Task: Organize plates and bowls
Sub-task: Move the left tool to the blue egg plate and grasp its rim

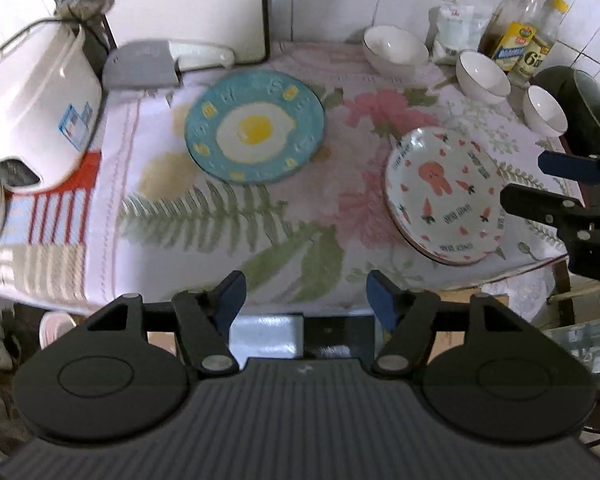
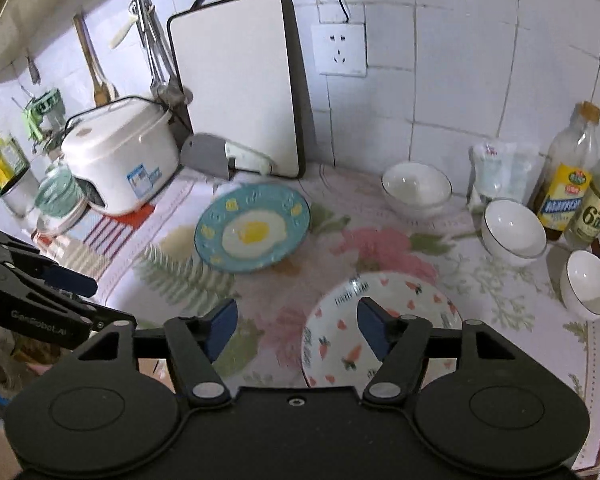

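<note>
A blue plate with a fried-egg pattern lies on the flowered tablecloth, left of centre. A white plate with carrots and a pink figure lies near the front right edge. Three white bowls stand along the back right. My left gripper hangs open over the table's front edge, holding nothing. My right gripper is open above the near-left rim of the carrot plate, not touching it; in the left wrist view the right gripper is by the plate's right side.
A white rice cooker stands at the left, a cleaver and an upright cutting board behind the blue plate. Bottles and a bag line the tiled back wall. A dark lidded pan sits at the far right.
</note>
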Demonstrator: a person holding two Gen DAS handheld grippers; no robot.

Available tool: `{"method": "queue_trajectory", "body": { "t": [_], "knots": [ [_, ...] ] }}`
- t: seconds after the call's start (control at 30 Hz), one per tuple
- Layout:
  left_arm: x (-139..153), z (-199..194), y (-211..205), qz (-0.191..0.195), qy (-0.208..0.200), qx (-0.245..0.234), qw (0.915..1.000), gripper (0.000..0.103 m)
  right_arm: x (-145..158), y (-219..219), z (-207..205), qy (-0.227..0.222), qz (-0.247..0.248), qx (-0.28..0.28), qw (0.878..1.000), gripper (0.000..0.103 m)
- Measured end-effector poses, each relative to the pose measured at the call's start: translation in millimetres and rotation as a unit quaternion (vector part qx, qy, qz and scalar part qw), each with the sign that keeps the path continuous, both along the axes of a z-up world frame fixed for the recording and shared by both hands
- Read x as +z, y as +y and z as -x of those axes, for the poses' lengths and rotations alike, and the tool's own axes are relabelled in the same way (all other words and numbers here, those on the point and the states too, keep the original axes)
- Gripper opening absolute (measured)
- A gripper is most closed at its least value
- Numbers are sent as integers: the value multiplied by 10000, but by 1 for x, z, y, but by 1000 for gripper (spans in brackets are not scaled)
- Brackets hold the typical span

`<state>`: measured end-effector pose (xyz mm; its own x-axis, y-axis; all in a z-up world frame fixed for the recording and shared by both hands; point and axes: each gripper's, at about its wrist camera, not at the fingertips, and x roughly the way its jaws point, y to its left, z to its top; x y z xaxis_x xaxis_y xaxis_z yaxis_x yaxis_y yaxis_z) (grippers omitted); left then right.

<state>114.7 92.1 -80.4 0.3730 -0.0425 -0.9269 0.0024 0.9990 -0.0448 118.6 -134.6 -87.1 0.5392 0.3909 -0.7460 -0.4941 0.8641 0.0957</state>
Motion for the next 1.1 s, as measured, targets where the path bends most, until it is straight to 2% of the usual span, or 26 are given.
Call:
{"method": "queue_trajectory", "body": {
  "t": [0.13, 0.3, 0.5, 0.67, 0.8, 1.1],
  "knots": [
    [-2, -10, 22, -12, -208, -4, 9998, 73, -6, 15, -6, -177, -278, -171, 9993, 71],
    [-23, -32, 47, 18, -152, 96, 9998, 73, -16, 38, -17, -545, -639, -191, 9963, 71],
    [-52, -59, 76, 102, -292, 353, 9989, 73, -44, 67, -44, -721, -658, -214, 9950, 71],
    [-84, -86, 102, 93, -414, 664, 9969, 73, -70, 82, -72, -728, -594, -594, 9938, 71],
    [-108, -106, 116, 190, -463, 829, 9953, 73, -89, 88, -95, -529, -808, -811, 9920, 71],
    [-157, -150, 128, 109, -502, 1075, 9929, 73, -158, 101, -148, 168, -678, -1379, 9880, 71]
  ]
}}
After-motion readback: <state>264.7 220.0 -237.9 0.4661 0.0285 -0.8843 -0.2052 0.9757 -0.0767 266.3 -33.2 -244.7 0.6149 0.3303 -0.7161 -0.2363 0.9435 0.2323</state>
